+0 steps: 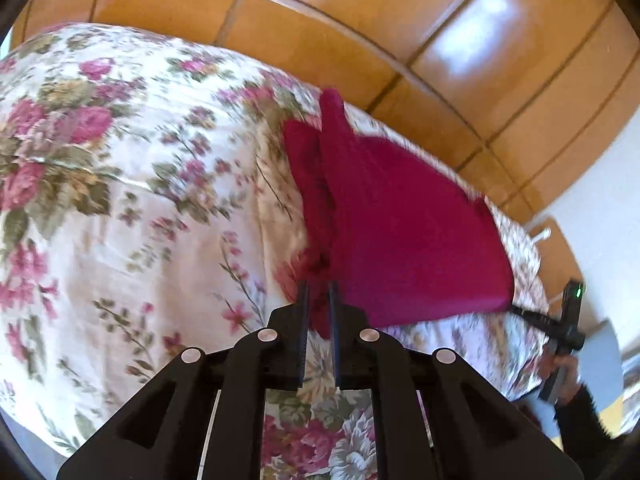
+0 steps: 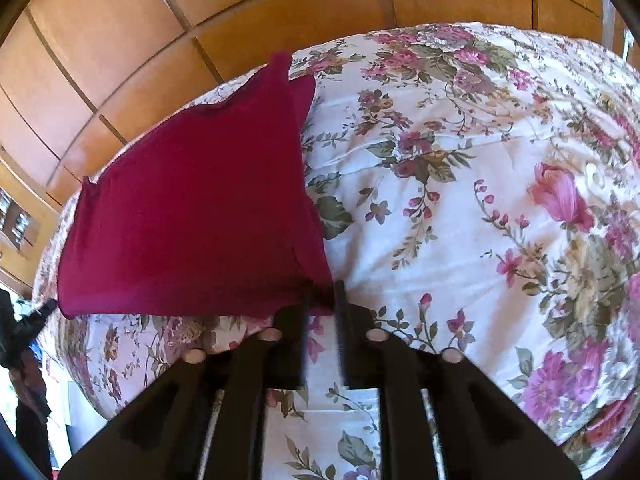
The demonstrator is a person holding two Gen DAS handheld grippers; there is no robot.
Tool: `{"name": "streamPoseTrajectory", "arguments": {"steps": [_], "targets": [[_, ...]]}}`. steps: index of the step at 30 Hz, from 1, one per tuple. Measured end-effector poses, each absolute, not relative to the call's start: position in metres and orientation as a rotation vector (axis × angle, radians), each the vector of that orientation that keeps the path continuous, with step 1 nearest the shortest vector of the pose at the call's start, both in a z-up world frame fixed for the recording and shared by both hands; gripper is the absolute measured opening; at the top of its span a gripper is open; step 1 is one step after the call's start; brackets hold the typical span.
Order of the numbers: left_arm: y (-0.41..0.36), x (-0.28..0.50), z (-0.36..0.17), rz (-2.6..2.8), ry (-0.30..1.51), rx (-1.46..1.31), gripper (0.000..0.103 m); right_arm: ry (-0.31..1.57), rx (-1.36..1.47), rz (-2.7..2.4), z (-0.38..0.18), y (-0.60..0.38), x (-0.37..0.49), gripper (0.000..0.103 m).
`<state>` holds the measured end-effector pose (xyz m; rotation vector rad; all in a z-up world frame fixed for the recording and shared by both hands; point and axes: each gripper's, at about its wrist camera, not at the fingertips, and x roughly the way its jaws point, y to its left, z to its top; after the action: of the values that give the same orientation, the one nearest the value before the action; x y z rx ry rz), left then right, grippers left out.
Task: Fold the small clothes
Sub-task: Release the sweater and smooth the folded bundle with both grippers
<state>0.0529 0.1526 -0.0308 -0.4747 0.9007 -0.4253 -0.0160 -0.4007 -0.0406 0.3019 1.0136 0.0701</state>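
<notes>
Left wrist view: your left gripper (image 1: 319, 292) is clamped on the near corner of the crimson garment (image 1: 400, 220), spread on the floral bedspread (image 1: 120, 200). Right wrist view: right gripper (image 2: 322, 292) at the opp. corner, jaws slightly apart; can't tell if gripping. Folding prob. barely begun.

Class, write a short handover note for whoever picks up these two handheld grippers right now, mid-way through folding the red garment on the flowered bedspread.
Left gripper: shut on one near corner of the red garment, cloth pinched between its fingers.
Right gripper: jaws narrowly apart at the other near corner; the blurred view does not settle whether its pads press the cloth.
Things: the garment is stretched between the two grippers, its far part lying on the flowered bedspread near the bed's far edge.
Done: both near corners reached.
Left: confirm the right grip, carry the near edge over the far edge, smooth, release.
</notes>
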Motion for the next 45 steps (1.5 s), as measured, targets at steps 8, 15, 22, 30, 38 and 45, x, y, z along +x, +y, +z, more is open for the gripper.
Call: {"name": "streamPoseTrajectory", "arguments": {"steps": [8, 15, 22, 30, 38, 45], "targets": [[0.135, 0.091, -0.014, -0.383, 0.903, -0.481, 0.058, 0.863, 0.204, 0.069, 0.007, -0.376, -0.007, 0.050], [0.106, 0.148, -0.018, -0.357, 0.945, -0.444, 0.058, 0.851, 0.081, 0.167, 0.004, -0.315, 0.029, 0.057], [0.083, 0.200, -0.029, -0.219, 0.996, -0.288, 0.007, 0.859, 0.045, 0.203, -0.011, -0.290, 0.073, 0.058], [0.087, 0.223, -0.063, -0.038, 1.001, -0.253, 0.013, 0.900, 0.088, 0.058, -0.057, -0.316, 0.129, 0.062], [0.061, 0.189, -0.012, 0.040, 0.808, -0.065, 0.022, 0.821, 0.051, 0.040, -0.064, -0.311, 0.122, 0.065], [0.009, 0.190, -0.017, -0.069, 0.788, 0.046, 0.022, 0.804, 0.061, 0.049, -0.066, -0.312, 0.119, 0.066]]}}
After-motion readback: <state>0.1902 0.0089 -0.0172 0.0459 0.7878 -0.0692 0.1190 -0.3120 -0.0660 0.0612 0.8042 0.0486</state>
